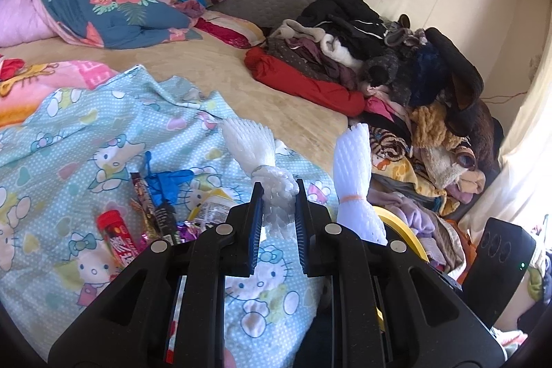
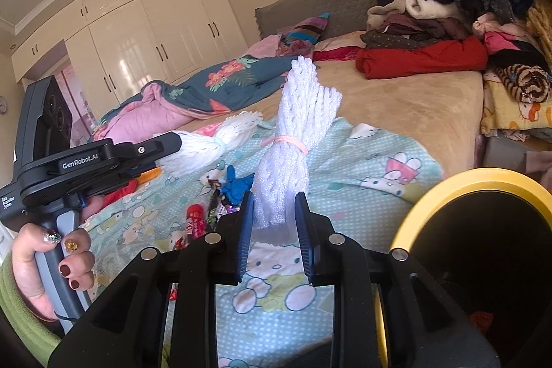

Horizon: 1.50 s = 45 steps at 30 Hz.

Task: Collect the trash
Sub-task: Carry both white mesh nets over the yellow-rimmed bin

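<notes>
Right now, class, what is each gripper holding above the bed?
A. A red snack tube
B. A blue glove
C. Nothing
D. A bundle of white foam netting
D: the left gripper pinches one white foam net bundle, and the right gripper pinches another bundle tied with a pink band.

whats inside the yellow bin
The yellow bin shows only a dark interior with a faint reddish scrap low down; the rest of its contents are lost in shadow, and the right gripper body covers its near left edge.

The bed (image 1: 214,71) carries a cat-print sheet (image 1: 69,140), a floral quilt (image 1: 114,12) and a clothes pile (image 1: 362,57).
</notes>
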### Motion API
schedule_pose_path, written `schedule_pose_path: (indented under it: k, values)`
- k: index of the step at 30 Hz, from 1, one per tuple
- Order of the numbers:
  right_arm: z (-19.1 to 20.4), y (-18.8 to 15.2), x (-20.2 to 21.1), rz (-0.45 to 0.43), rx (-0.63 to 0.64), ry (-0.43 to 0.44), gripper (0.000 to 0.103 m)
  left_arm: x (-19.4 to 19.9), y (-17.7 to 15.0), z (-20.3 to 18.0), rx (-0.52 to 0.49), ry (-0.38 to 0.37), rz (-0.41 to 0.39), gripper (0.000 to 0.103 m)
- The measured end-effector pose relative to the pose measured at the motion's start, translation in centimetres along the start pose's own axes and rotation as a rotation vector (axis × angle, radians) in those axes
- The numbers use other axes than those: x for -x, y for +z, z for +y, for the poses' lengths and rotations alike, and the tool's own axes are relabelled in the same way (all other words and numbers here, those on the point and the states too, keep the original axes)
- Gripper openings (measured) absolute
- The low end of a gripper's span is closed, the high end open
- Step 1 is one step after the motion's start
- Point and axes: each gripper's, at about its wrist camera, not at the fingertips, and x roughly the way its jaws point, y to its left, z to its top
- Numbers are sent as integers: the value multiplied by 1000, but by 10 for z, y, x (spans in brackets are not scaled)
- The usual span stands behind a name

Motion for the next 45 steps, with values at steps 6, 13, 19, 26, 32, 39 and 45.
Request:
schedule_pose_path:
  k: [6, 13, 19, 26, 32, 39, 45]
  values:
    - [-15, 0, 10, -6, -16, -28, 24, -3, -4, -13, -26, -15, 12, 12]
    - [-31, -2, 23, -17, -36, -54, 24, -6, -8, -25, -52, -30, 25, 12]
    - [-45, -5, 34, -15, -49, -84, 24, -9, -11, -39, -76, -45, 37, 12]
    - [-64, -10, 47, -18, -67, -127, 24, -13, -15, -53, -103, -66, 51, 12]
    - [-83, -12, 53, -19, -97, -171, 24, -17, -20, -63, -122, -77, 66, 12]
    - [-99, -14, 58, -20, -110, -207, 24, -23, -29, -78, -152, -98, 91, 12]
    - [-119, -16, 61, -8, -138, -234, 24, -32, -39, -91, -180, -122, 118, 12]
